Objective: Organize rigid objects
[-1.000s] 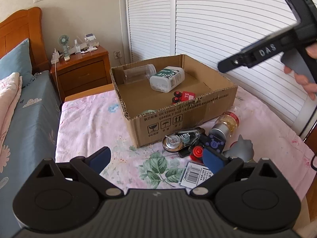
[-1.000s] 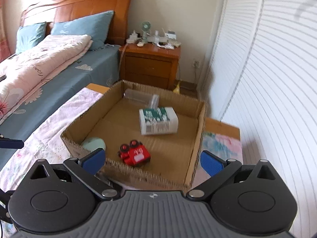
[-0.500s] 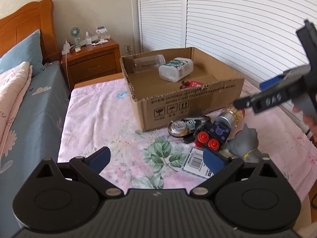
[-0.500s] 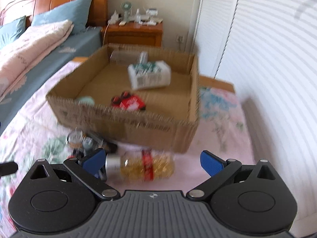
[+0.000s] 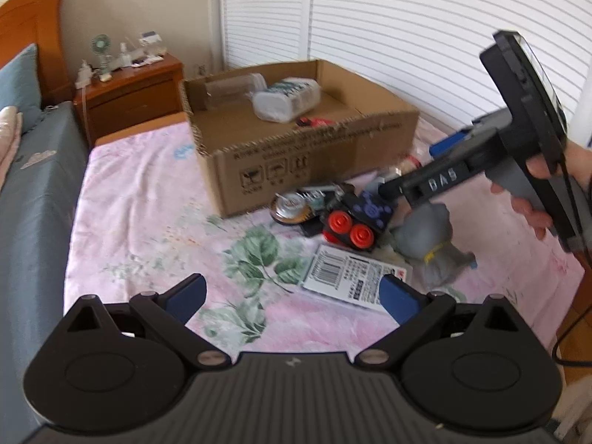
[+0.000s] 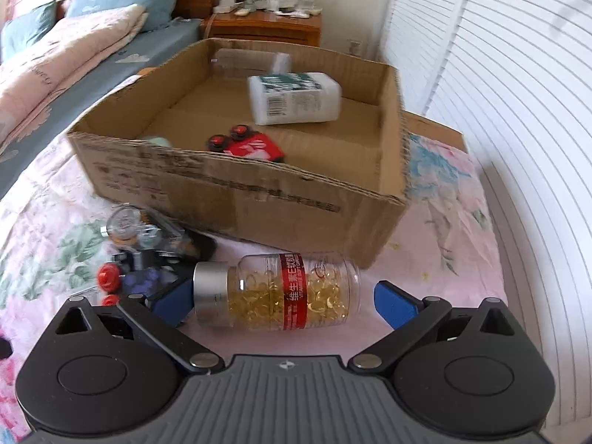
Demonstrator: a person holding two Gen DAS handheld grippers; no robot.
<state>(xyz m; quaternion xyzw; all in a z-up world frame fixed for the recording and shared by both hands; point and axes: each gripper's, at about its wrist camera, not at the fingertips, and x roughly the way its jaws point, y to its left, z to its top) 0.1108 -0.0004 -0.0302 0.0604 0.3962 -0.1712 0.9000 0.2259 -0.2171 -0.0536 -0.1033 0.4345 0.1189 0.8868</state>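
Note:
A clear bottle of yellow capsules [image 6: 288, 292] with a silver cap and red label lies on the floral cloth, right in front of the cardboard box [image 6: 240, 192]. My right gripper [image 6: 285, 301] is open, its blue pads on either side of the bottle without closing on it. In the left wrist view the right gripper [image 5: 414, 166] hangs low over the pile, held by a hand. My left gripper [image 5: 294, 296] is open with nothing in it, short of a barcode card [image 5: 351, 277], a black toy car with red wheels [image 5: 351, 225] and a grey cat figure [image 5: 433, 244].
Inside the box lie a white bottle [image 6: 296, 98], a red toy car [image 6: 248, 144] and a clear cup [image 6: 244, 57]. A round tin [image 5: 292, 205] sits by the box front. A bed [image 6: 74, 48] is on the left, a nightstand [image 5: 133, 92] behind, and slatted doors on the right.
My right gripper has dropped from above the box to the cloth, and the capsule bottle now lies between its fingers. The left gripper has edged closer to the pile.

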